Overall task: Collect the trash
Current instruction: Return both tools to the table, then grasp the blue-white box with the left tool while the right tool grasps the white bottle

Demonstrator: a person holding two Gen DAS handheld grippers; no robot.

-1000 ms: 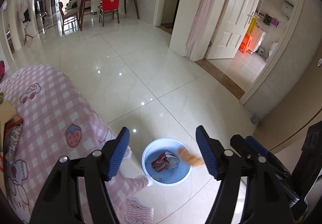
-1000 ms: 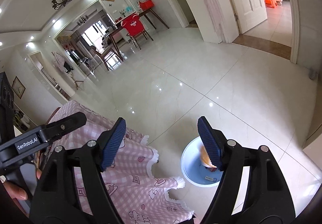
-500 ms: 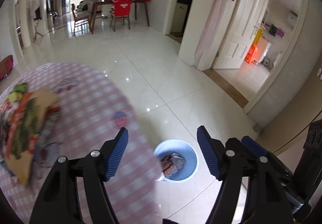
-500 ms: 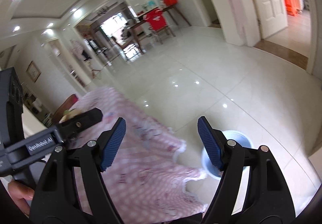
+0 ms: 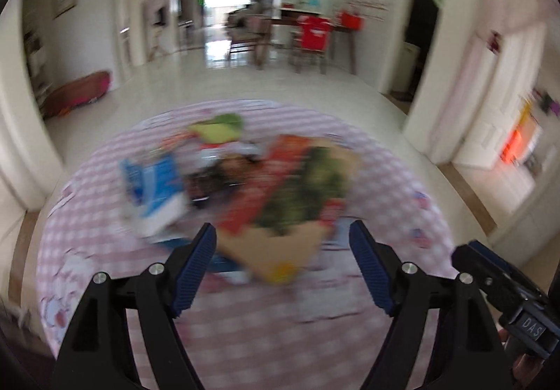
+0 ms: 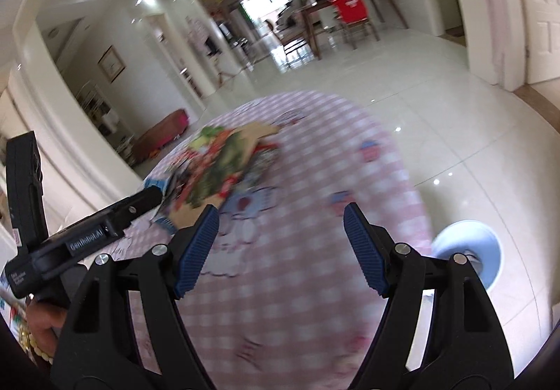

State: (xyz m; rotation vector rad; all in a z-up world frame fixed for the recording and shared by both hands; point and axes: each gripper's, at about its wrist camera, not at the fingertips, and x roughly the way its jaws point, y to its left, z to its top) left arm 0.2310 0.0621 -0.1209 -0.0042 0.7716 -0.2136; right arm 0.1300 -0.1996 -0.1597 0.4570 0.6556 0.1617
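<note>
1. Step in hand, by judgement: both tools are empty and face the table, so this reads as the approach to the next pick; no item is held.

2. Left gripper: its jaws are opening, with nothing between the pads. Right gripper: jaws stand well apart, also empty.

3. The trash pile lies on the pink checked tablecloth, ahead of the left gripper and beyond its fingertips. It comprises a red-and-green printed carton, a blue-and-white packet and further wrappers. Blur prevents a finer count.

4. In the right wrist view the same pile sits to the upper left of the right gripper, well apart from its fingertips. The left tool body crosses the lower left of that view.

5. The blue bin stands on the floor just beside the table's edge, to the right of the right gripper.

6. Next move, by judgement: carry a gripper forward and down over a single item, straddle an edge and close. The carton's near corner is closest to the left gripper.
</note>
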